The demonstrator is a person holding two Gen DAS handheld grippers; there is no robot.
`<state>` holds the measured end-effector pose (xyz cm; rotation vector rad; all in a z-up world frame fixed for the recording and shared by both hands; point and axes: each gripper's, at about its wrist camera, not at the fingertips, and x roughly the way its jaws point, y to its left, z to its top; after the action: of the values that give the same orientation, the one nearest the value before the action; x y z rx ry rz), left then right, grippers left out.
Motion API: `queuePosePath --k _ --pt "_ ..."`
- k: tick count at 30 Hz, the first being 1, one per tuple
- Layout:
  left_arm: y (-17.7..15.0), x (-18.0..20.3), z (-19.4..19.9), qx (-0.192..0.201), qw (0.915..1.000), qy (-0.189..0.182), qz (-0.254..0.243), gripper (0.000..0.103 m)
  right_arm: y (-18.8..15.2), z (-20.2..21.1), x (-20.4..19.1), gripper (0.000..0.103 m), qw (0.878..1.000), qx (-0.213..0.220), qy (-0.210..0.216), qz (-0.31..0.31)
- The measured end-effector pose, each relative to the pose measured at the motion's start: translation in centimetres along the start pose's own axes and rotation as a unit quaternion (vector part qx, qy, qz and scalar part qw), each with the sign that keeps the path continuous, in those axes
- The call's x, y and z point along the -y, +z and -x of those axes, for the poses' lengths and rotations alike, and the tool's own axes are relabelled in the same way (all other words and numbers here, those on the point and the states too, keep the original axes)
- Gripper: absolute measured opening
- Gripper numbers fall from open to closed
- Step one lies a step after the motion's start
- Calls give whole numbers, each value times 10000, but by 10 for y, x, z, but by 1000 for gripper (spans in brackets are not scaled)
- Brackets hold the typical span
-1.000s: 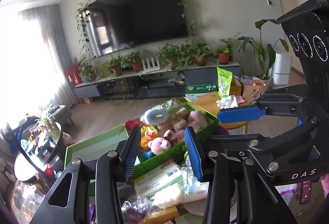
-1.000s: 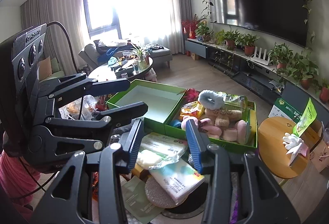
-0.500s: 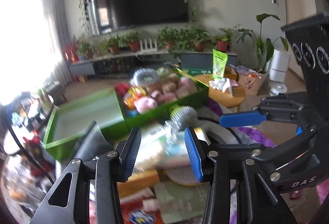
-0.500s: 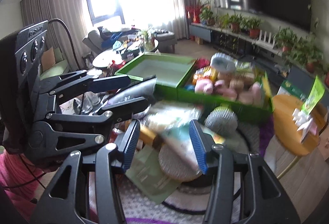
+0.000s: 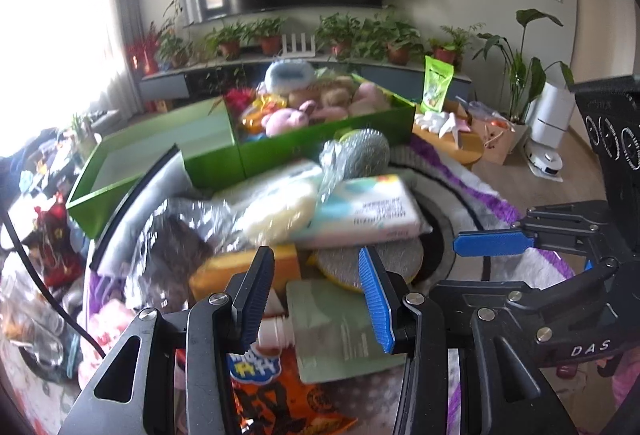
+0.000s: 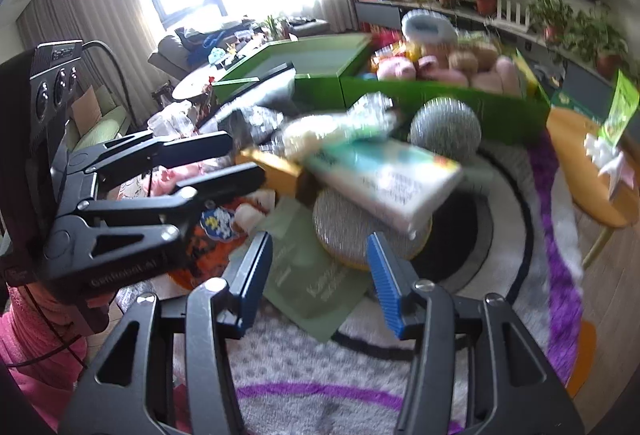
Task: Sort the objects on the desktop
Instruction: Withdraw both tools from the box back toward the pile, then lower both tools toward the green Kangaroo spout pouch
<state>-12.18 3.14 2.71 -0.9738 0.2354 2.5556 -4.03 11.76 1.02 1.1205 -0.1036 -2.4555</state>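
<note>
A heap of loose goods lies on a rug: a tissue pack (image 5: pixel 360 211), a steel scourer ball (image 5: pixel 364 151), a round scouring pad (image 5: pixel 380 263), a pale green pouch (image 5: pixel 332 331) and an orange snack bag (image 5: pixel 280 395). Behind them stands a green two-part box (image 5: pixel 280 155), with its left half bare and its right half full of plush toys (image 5: pixel 288 119). My left gripper (image 5: pixel 316 275) hangs open just above the pouch's white cap. My right gripper (image 6: pixel 318 255) is open over the green pouch (image 6: pixel 312 283), near the round pad (image 6: pixel 344 231), and nothing is between its pads.
A round wooden side table (image 6: pixel 584 171) stands to the right of the rug. A low bench with potted plants (image 5: pixel 340 43) runs under the TV. More clutter and a black cable (image 5: pixel 24 259) lie to the left. A pink sleeve (image 6: pixel 36 355) shows at the lower left.
Both grippers have come down and tilted toward the heap, so the pouch and pad now sit close under the fingers. The right jaws stand slightly wider.
</note>
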Motion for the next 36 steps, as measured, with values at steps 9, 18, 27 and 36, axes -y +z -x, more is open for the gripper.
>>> queuePosePath --k 9,18,27,36 --pt "-25 -2 -16 -395 9992 46 -19 45 -26 -23 16 49 9974 -359 265 -568" --pt "-40 -10 -30 -667 9977 133 47 45 -40 -42 25 52 9917 -718 479 -957" --pt "-45 -20 -34 -685 9972 295 70 45 -42 -51 25 56 9885 -814 637 -1100" --pt "-50 -17 -46 -767 9967 259 14 59 -39 -56 26 58 9880 -815 733 -1087"
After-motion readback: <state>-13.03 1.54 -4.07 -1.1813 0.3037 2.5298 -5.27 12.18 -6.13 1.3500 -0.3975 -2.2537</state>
